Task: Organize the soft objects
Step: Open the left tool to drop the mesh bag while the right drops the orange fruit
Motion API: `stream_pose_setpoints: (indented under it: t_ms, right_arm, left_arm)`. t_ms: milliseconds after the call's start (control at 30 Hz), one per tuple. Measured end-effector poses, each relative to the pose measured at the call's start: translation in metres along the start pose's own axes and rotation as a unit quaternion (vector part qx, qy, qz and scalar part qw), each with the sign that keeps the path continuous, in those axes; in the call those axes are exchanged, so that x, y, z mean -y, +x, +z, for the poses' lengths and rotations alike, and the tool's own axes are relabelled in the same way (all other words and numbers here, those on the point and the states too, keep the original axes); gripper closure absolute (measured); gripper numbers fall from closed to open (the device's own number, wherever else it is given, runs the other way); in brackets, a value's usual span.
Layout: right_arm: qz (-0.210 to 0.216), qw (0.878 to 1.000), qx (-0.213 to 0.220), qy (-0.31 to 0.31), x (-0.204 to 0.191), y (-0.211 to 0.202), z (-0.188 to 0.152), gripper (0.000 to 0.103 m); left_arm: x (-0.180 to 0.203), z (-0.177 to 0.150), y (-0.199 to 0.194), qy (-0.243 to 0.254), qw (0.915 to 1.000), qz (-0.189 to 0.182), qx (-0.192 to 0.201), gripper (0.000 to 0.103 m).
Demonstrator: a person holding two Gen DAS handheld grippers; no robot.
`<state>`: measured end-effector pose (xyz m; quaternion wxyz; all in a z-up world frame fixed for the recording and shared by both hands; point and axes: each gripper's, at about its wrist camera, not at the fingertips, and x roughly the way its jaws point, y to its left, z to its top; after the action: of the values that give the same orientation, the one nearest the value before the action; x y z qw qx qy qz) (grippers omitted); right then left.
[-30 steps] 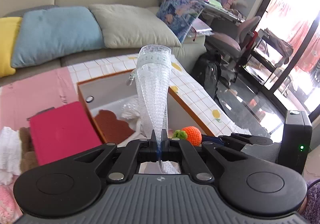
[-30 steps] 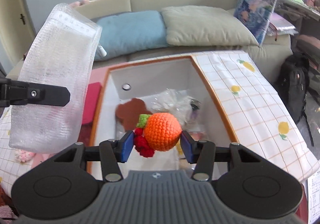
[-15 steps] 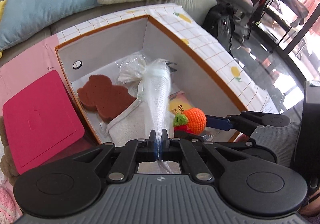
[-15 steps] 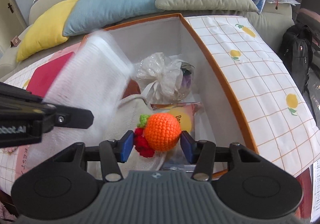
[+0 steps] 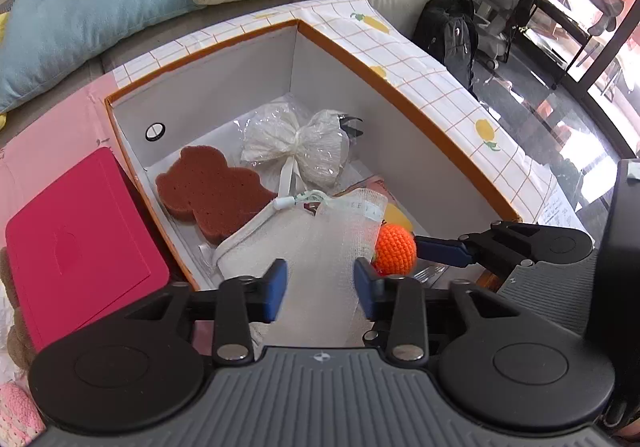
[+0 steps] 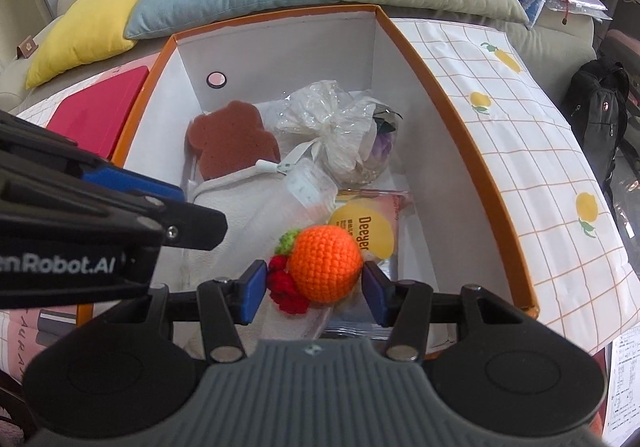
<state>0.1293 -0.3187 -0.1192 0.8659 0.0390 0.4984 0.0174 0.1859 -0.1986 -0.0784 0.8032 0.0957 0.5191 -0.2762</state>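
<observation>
Over the orange-rimmed box point(image 5: 404, 91), our left gripper point(image 5: 320, 283) has just opened, releasing the white mesh bag point(image 5: 344, 231) onto the contents, while our right gripper point(image 6: 314, 297) holds the orange crochet fruit point(image 6: 326, 265), next to drop.

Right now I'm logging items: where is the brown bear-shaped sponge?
In both wrist views the brown bear-shaped sponge lies inside the orange-rimmed box, back left, beside the cellophane-wrapped bundle.

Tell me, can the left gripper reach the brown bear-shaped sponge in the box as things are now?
Probably yes. The left gripper stands open above the mesh pouch, and the sponge lies uncovered just beyond, nothing over it.
</observation>
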Motion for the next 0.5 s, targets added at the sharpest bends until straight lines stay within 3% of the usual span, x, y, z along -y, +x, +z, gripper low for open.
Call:
stream_pose_setpoints:
  t_ms: [100, 267, 500]
  right_arm:
    - [-0.017, 1.0, 0.001, -0.01, -0.005, -0.003, 0.0, 0.034]
    - [-0.014, 1.0, -0.003, -0.019, -0.007, -0.013, -0.001, 0.033]
    - [-0.033, 0.999, 0.009, -0.017, -0.009, -0.041, 0.0, 0.022]
  left_arm:
    - [-0.001, 0.0, -0.008, -0.007, 0.9999, -0.004, 0.012, 0.043]
    - [-0.006, -0.004, -0.029, -0.022, 0.9986, -0.019, 0.044, 0.029]
    - [-0.014, -0.017, -0.071, -0.034, 0.9911, -0.04, 0.122, 0.021]
